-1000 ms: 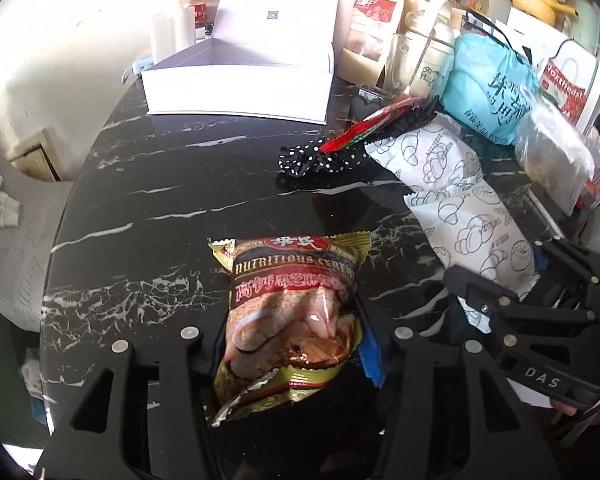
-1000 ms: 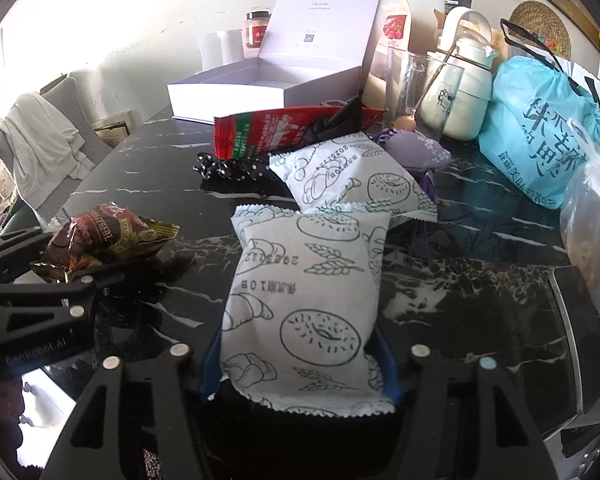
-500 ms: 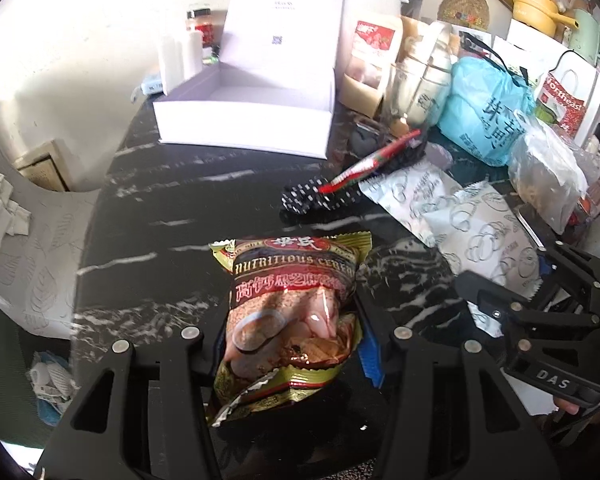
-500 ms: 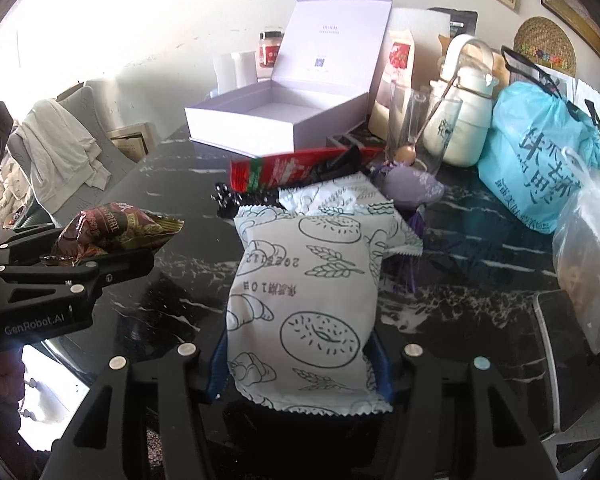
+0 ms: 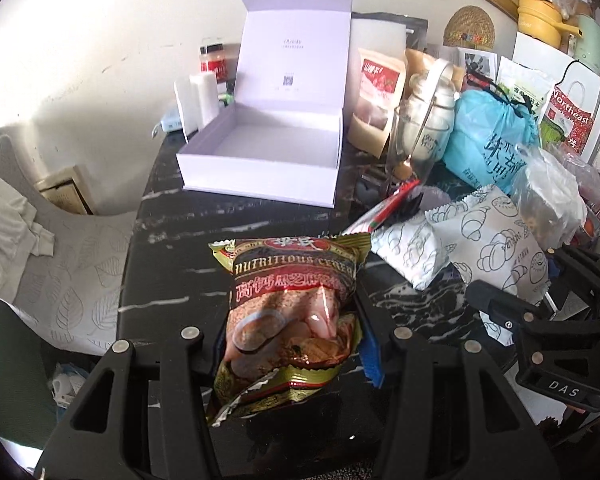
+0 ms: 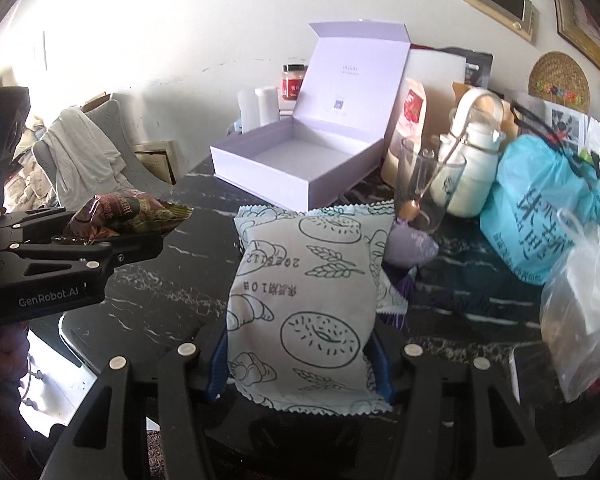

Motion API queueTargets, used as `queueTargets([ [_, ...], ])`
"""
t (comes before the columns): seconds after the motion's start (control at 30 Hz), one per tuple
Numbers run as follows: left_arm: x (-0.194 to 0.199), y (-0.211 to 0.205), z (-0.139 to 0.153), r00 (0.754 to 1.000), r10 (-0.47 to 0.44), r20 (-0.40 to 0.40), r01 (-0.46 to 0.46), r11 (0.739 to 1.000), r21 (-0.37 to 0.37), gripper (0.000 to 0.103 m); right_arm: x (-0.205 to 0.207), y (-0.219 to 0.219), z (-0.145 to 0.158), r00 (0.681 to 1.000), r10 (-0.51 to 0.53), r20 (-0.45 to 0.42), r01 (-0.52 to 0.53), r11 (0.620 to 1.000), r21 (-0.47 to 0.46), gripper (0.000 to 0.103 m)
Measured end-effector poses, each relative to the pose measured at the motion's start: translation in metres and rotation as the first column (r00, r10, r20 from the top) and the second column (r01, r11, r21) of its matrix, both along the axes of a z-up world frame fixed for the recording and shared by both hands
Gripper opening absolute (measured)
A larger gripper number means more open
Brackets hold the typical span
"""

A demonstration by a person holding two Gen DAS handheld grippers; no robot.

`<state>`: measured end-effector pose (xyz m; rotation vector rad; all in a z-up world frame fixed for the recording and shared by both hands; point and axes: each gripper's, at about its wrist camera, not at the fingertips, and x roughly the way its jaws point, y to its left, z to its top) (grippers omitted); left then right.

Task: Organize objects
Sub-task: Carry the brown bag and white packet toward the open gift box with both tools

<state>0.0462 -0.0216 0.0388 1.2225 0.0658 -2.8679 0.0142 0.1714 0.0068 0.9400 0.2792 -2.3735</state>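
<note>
My left gripper (image 5: 290,340) is shut on a red and gold cereal packet (image 5: 292,304), held clear above the black marble table (image 5: 172,264). In the right wrist view that packet (image 6: 128,216) sticks out of the left gripper (image 6: 112,244) at the left edge. My right gripper (image 6: 300,364) is shut on a white packet printed with pastries (image 6: 308,292), also lifted off the table. The same packet (image 5: 496,240) shows at the right of the left wrist view. An open white box (image 5: 260,180) with its lid up stands empty at the back of the table.
A second pastry packet (image 5: 408,252) and a red sachet (image 5: 388,208) lie on the table. A tall glass (image 6: 424,184), a white jar (image 6: 472,168), a blue bag (image 6: 540,220) and a clear plastic bag (image 6: 580,312) crowd the right. A chair with cloth (image 5: 60,264) stands left.
Both grippers have risen with their packets. The table has dropped away below them, and the inside of the open box has come into view.
</note>
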Motion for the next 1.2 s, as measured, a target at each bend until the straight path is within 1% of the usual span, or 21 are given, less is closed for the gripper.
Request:
queueTargets([
  [0.17,-0.008,0.002,0.016,1.000,-0.019,-0.004,0.019,1.000,0.003,0.049,-0.006,-0.002,0.016,0.999,0.025,-0.022,-0.025,1.000,0.004,0.057],
  [0.3,-0.019,0.003,0.025,1.000,-0.027,-0.007,0.026,1.000,-0.014,0.049,-0.016,-0.006,0.026,0.999,0.045,-0.029,-0.045,0.999,0.011,0.057],
  [0.57,-0.053,-0.003,0.040,0.999,-0.037,-0.009,0.037,0.999,-0.035,0.049,-0.043,-0.018,0.039,0.996,0.082,-0.043,-0.082,0.997,0.014,0.057],
  [0.9,-0.111,-0.022,0.044,0.998,-0.059,0.006,0.059,0.997,-0.046,0.049,-0.090,-0.041,0.049,0.994,0.093,-0.053,-0.091,0.995,0.034,0.057],
  [1.13,-0.155,-0.036,0.047,0.998,-0.069,-0.002,0.069,0.996,-0.064,0.049,-0.122,-0.060,0.055,0.993,0.098,-0.062,-0.095,0.994,0.046,0.057],
  [1.2,-0.169,-0.039,0.048,0.997,-0.075,-0.004,0.074,0.994,-0.079,0.049,-0.133,-0.066,0.056,0.993,0.100,-0.064,-0.097,0.994,0.050,0.057],
])
